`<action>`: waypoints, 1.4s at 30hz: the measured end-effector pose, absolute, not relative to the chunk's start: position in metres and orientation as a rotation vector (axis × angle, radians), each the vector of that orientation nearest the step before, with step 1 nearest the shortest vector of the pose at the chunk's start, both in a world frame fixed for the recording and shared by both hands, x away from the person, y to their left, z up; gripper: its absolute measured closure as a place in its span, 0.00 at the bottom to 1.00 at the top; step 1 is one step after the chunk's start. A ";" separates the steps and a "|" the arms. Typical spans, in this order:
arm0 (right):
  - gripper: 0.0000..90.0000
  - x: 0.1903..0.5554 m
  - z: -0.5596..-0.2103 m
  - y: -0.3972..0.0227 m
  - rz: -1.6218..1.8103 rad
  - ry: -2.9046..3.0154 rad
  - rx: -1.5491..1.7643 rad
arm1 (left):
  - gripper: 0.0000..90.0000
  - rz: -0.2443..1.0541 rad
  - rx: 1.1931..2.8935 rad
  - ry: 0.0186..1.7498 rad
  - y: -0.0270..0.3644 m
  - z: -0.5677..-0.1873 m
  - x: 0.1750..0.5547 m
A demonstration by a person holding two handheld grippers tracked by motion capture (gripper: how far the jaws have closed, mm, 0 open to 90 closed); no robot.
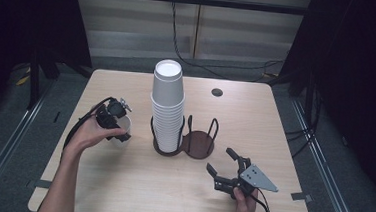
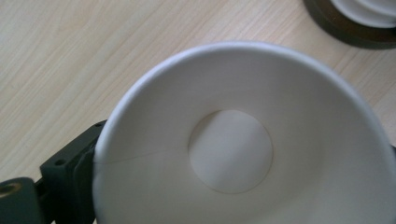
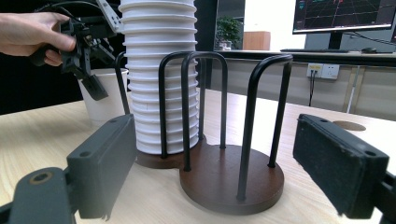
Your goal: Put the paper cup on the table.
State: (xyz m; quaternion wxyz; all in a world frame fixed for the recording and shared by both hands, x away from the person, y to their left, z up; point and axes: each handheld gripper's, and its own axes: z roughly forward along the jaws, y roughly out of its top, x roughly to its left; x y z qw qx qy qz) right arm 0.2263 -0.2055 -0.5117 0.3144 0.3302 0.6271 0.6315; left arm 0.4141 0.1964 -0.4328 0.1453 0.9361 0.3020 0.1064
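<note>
A single white paper cup [image 1: 124, 126] stands upright on the table's left side, and the left gripper view looks straight down into the cup [image 2: 243, 154]. My left gripper [image 1: 118, 127] reaches down over it with a jaw on either side of the cup wall; I see no squeeze on the wall. A tall stack of white cups [image 1: 167, 104] fills the left ring of a dark two-ring wire holder [image 1: 198, 144]; the right ring is empty. My right gripper [image 1: 221, 160] rests low in front of the holder base [image 3: 229, 182], open, nothing between its jaws.
A round cable hole [image 1: 217, 92] lies at the table's back right. The table's near edge runs just behind my right hand. Beyond the far edge a black cable [image 1: 180, 50] trails on the floor. A monitor [image 3: 343, 14] stands on a desk behind.
</note>
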 end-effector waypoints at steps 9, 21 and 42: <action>0.15 0.226 -0.512 -0.206 1.665 1.653 0.871 | 0.03 0.263 2.673 0.889 0.202 -0.443 0.411; 0.15 0.226 -0.512 -0.206 1.664 1.653 0.870 | 0.08 0.260 2.587 0.891 0.217 -0.450 0.400; 0.15 0.226 -0.512 -0.206 1.665 1.652 0.870 | 0.18 0.282 2.420 0.880 0.249 -0.442 0.375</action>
